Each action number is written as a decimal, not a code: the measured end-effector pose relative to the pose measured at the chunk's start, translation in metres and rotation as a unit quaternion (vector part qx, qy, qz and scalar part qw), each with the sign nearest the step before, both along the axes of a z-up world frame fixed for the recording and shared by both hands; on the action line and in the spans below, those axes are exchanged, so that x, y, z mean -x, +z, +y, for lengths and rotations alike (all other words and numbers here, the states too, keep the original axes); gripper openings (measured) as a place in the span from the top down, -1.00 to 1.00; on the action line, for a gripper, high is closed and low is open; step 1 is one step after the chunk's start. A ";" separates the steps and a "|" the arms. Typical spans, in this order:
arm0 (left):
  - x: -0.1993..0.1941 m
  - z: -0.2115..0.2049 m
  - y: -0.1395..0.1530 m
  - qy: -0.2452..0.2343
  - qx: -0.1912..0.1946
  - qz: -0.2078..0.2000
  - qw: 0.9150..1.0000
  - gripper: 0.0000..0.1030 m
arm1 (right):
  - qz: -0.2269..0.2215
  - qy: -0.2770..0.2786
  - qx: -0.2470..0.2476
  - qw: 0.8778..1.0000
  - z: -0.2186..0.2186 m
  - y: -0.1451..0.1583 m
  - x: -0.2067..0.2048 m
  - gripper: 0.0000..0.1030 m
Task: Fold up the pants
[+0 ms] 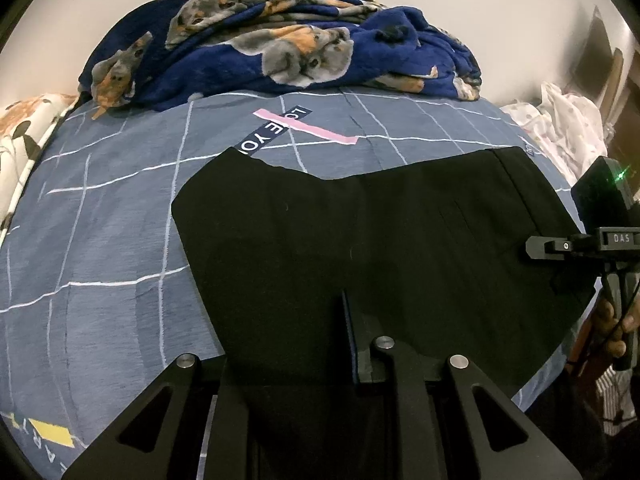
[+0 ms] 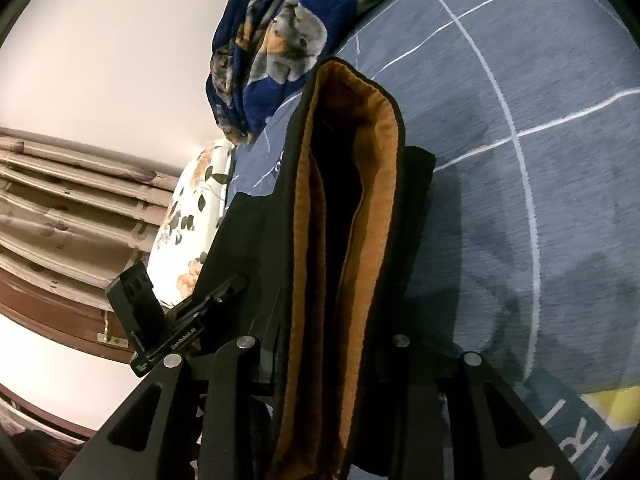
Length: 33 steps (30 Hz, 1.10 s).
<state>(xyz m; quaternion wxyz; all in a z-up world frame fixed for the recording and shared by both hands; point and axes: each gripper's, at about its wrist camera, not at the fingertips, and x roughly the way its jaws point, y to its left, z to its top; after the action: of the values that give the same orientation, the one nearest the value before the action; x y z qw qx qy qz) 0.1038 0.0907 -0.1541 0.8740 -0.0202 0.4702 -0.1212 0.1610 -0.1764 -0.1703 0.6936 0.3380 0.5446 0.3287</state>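
Black pants [image 1: 360, 240] lie spread on the blue checked bedsheet [image 1: 100, 240]. My left gripper [image 1: 296, 336] holds their near edge; only its right finger [image 1: 362, 344] shows, the other is under the cloth. In the right wrist view the pants' waistband with its orange-brown lining [image 2: 340, 208] is lifted and hangs between my right gripper's [image 2: 324, 364] fingers, which are closed on it. The right gripper also shows at the right edge of the left wrist view [image 1: 560, 246], and the left gripper's body in the right wrist view [image 2: 188, 320].
A crumpled dark blue dog-print blanket [image 1: 280, 40] lies at the far side of the bed. A floral pillow [image 2: 192, 220] sits at one end, white clothes [image 1: 568, 128] at the other. A wooden bed frame [image 2: 60, 200] and pale wall are beyond.
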 end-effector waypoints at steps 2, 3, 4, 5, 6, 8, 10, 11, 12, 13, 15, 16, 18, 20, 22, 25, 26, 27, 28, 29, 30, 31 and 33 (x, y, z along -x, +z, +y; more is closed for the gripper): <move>0.000 0.003 0.000 0.002 0.002 0.002 1.000 0.65 | 0.000 0.001 0.000 1.000 0.001 0.000 -0.001 0.43; -0.001 0.004 0.000 0.003 0.002 0.003 1.000 0.65 | 0.001 0.000 -0.001 1.000 0.001 0.000 0.000 0.43; -0.001 0.005 0.000 0.004 0.002 0.003 1.000 0.65 | 0.002 0.001 -0.002 1.000 0.002 0.001 0.000 0.43; -0.002 0.006 0.001 0.005 0.002 0.004 1.000 0.65 | 0.002 0.001 -0.002 1.000 0.003 0.001 0.000 0.43; -0.002 0.007 0.001 0.006 0.003 0.004 1.000 0.65 | 0.002 0.001 -0.002 1.000 0.004 0.002 0.000 0.43; -0.003 0.010 0.002 0.008 0.004 0.005 1.000 0.65 | 0.004 0.001 -0.003 1.000 0.006 0.002 -0.001 0.43; -0.003 0.012 0.002 0.010 0.006 0.005 1.000 0.66 | 0.004 0.002 -0.002 1.000 0.008 0.002 -0.002 0.43; -0.004 0.013 0.003 0.011 0.007 0.005 1.000 0.66 | 0.005 0.002 -0.002 1.000 0.008 0.002 -0.002 0.43; -0.005 0.014 0.003 0.012 0.008 0.006 1.000 0.66 | 0.007 0.001 -0.003 1.000 0.009 0.002 -0.002 0.43; -0.005 0.015 0.003 0.012 0.008 0.007 1.000 0.66 | 0.006 0.002 -0.002 1.000 0.009 0.002 -0.002 0.43; -0.006 0.016 0.002 0.013 0.009 0.008 1.000 0.67 | 0.007 0.002 0.001 1.000 0.009 0.001 -0.001 0.43; -0.005 0.017 0.002 0.013 0.010 0.008 1.000 0.67 | 0.008 0.001 0.000 1.000 0.009 0.000 -0.001 0.43; -0.006 0.018 0.001 0.013 0.013 0.009 1.000 0.66 | 0.013 -0.002 -0.003 1.000 0.009 -0.002 0.000 0.43; -0.006 0.019 0.001 0.014 0.013 0.008 1.000 0.67 | 0.015 -0.004 -0.003 1.000 0.010 -0.003 0.000 0.43; -0.006 0.020 0.002 0.014 0.015 0.008 1.000 0.67 | 0.016 -0.004 -0.005 1.000 0.011 -0.001 0.000 0.43; -0.007 0.022 0.003 0.015 0.015 0.007 1.000 0.67 | 0.014 -0.001 -0.003 1.000 0.015 0.002 -0.003 0.43; -0.008 0.023 0.003 0.015 0.015 0.007 1.000 0.67 | 0.014 -0.001 -0.003 1.000 0.015 0.002 -0.003 0.43; -0.008 0.025 0.004 0.017 0.016 0.007 1.000 0.67 | 0.013 -0.001 -0.004 1.000 0.017 0.003 -0.004 0.43; -0.009 0.026 0.006 0.018 0.017 0.006 1.000 0.67 | 0.013 0.000 -0.004 1.000 0.019 0.003 -0.005 0.43; -0.010 0.028 0.006 0.019 0.018 0.006 1.000 0.68 | 0.013 0.000 -0.005 1.000 0.020 0.004 -0.005 0.43; -0.011 0.030 0.007 0.020 0.019 0.006 1.000 0.68 | 0.013 0.000 -0.006 1.000 0.020 0.004 -0.006 0.43; -0.012 0.032 0.008 0.022 0.020 0.005 1.000 0.68 | 0.013 0.001 -0.007 1.000 0.022 0.004 -0.007 0.43; -0.015 0.036 0.009 0.025 0.022 0.005 0.999 0.68 | 0.013 0.004 -0.007 1.000 0.026 0.004 -0.009 0.43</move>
<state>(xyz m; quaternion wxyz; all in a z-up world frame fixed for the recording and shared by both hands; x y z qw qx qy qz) 0.1184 0.1268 -0.1446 0.8737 -0.0517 0.4712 -0.1093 0.1696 -0.1503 -0.1662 0.6829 0.3449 0.5527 0.3305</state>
